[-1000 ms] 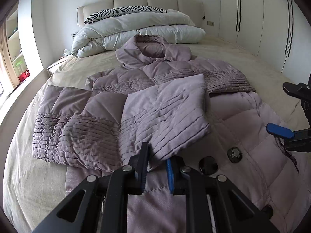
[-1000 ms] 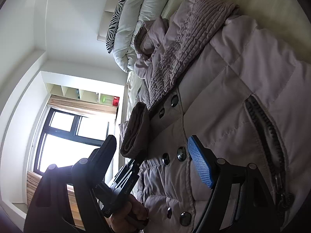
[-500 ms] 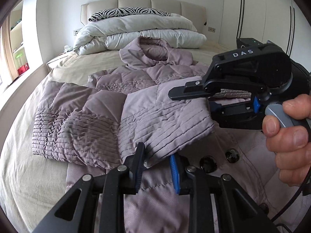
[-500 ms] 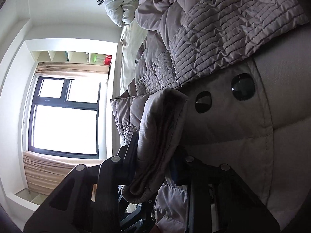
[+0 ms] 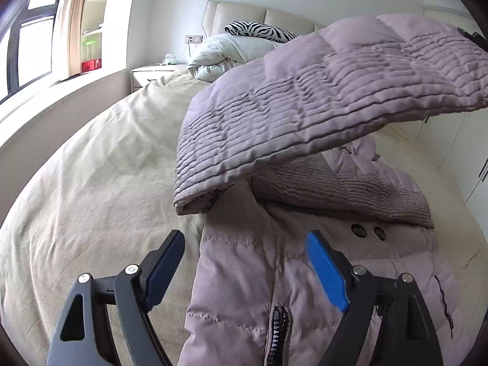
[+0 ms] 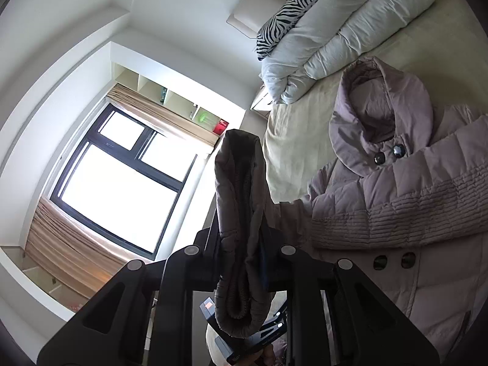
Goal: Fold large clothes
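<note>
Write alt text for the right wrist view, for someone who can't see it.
The right gripper is shut on the cuff of a sleeve of a mauve padded coat, holding it up in front of a bright window. The coat lies on a beige bed beside a white duvet and a zebra-print pillow.

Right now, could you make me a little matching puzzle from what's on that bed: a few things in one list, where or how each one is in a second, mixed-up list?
Things:
1. sleeve
2. zebra pillow
3. left hand-held gripper
4. right hand-held gripper

States:
A. open over the coat's lower front
B. lifted clear of the bed
C. clamped on the sleeve's cuff
D. on top of the white duvet, by the headboard

Pairs: 1-B, 2-D, 3-A, 4-C
</note>
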`<state>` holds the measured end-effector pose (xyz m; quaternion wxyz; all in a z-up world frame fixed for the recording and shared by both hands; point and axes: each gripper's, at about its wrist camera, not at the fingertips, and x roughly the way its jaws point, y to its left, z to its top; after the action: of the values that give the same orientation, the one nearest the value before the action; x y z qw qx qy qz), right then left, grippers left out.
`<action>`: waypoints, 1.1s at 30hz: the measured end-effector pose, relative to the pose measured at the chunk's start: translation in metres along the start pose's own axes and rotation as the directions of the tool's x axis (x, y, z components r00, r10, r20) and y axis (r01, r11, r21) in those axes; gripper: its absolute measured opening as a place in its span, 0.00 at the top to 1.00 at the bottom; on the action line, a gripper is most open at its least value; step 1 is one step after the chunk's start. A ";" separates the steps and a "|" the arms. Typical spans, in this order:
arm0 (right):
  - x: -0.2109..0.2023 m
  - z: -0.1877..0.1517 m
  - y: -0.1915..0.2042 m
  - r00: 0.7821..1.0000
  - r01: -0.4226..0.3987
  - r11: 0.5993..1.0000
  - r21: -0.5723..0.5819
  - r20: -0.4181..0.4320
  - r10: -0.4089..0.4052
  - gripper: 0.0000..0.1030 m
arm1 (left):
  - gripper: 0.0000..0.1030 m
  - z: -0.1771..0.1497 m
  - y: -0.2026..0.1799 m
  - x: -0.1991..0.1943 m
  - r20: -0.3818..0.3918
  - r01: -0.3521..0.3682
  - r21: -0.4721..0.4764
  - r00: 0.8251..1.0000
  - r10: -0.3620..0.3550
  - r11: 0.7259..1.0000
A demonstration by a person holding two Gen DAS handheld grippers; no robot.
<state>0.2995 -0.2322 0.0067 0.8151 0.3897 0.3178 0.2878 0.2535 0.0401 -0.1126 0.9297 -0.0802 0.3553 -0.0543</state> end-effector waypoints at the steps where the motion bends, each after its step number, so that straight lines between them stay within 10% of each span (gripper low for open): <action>1: -0.004 0.007 0.011 1.000 -0.009 1.000 -0.017 0.012 0.009 0.83 | 0.18 0.005 0.004 0.007 -0.008 0.005 -0.027 1.000 -0.005 1.000; 13: -0.072 0.038 0.023 0.992 -0.055 0.998 -0.031 0.110 0.058 0.83 | 0.31 0.051 0.030 0.099 -0.106 -0.062 -0.215 0.994 0.040 0.975; 20: -0.088 0.052 -0.113 0.979 0.104 0.986 0.128 0.162 -0.125 0.83 | 0.36 0.032 0.045 0.113 -0.108 -0.064 -0.263 0.993 0.037 0.963; 27: -0.075 0.022 -0.277 0.925 0.338 0.879 0.337 0.051 -0.376 0.83 | 0.35 0.031 0.041 0.108 -0.098 -0.071 -0.231 0.994 0.049 0.970; 33: -0.072 0.002 -0.326 0.930 0.320 0.866 0.384 0.048 -0.365 0.83 | 0.35 0.021 0.032 0.074 -0.123 -0.054 -0.163 0.992 0.035 0.985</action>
<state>0.3276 -0.4579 -0.2382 0.7826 0.4897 0.3811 0.0495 0.3237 0.0625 -0.1512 0.8980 -0.1458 0.4151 -0.0085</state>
